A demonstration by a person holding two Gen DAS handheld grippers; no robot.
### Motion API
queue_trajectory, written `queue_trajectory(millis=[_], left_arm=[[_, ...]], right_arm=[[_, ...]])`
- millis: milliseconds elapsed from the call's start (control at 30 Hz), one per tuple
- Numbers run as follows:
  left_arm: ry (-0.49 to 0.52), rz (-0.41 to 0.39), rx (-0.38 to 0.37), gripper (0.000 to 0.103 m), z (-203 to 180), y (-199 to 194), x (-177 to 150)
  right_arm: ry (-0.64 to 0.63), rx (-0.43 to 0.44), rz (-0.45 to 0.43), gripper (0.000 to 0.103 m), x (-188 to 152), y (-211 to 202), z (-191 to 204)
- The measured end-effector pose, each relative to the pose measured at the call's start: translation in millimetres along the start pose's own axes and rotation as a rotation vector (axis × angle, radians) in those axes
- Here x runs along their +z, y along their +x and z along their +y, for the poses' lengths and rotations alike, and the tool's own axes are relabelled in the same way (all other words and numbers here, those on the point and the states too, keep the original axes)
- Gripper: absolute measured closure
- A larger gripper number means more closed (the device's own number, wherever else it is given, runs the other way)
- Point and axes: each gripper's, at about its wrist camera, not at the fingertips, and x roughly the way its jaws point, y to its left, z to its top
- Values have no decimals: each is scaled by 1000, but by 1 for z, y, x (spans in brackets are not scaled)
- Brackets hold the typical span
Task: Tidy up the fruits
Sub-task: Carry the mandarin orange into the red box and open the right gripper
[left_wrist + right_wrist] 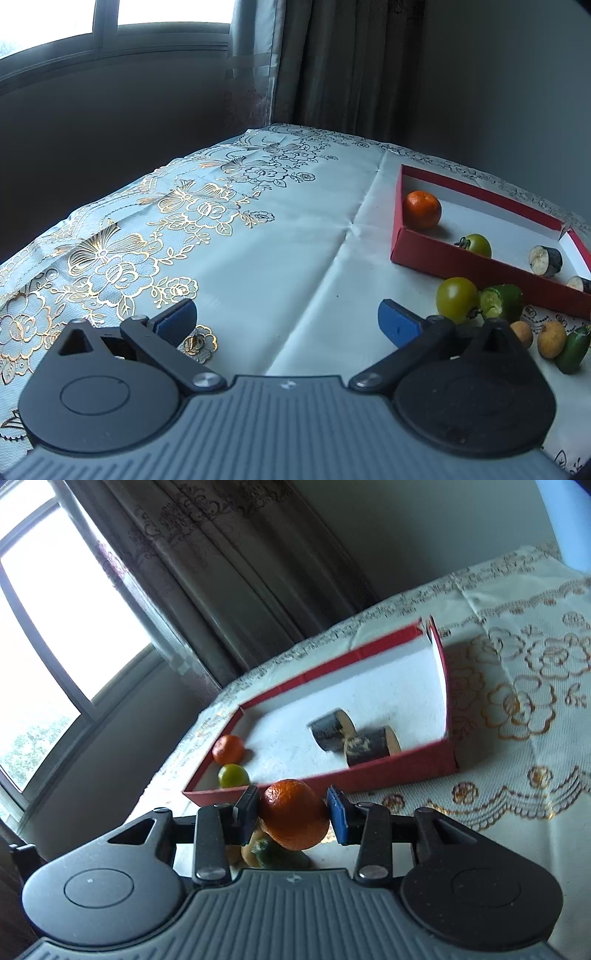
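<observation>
The right gripper (291, 814) clamps a round orange mandarin (294, 814) between its blue pads, just outside the near wall of the shallow red cardboard tray (388, 771) at 12 o'clock. Inside the tray lie another orange mandarin (229, 748), a green tomato (233, 776) and two dark cut cylinders (354, 740). The left gripper (287, 320) is spread wide with nothing between its fingers above the floral gold-patterned tablecloth (184, 221), loose green and tan produce (498, 314) at its 3 o'clock.

Each gripper, left (287, 320) and right (292, 812), has blue pads on black linkage arms with silver screws. Behind sit two black round discs beside a grey ribbed body.
</observation>
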Motion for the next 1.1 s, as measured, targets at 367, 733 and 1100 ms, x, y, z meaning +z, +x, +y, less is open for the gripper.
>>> queue_trajectory(millis=[367,733,1100], left_arm=[[3,3,0,0,-1,0,0],[-6,9,-15,0,1,1,-1],[-14,10,-25,0,2,1,0]], right_arm=[[-114,-11,-84,64,51,-4,24],[-193,-7,-30,64,52,56,50],[-347,-165,45,64,38,112,54]])
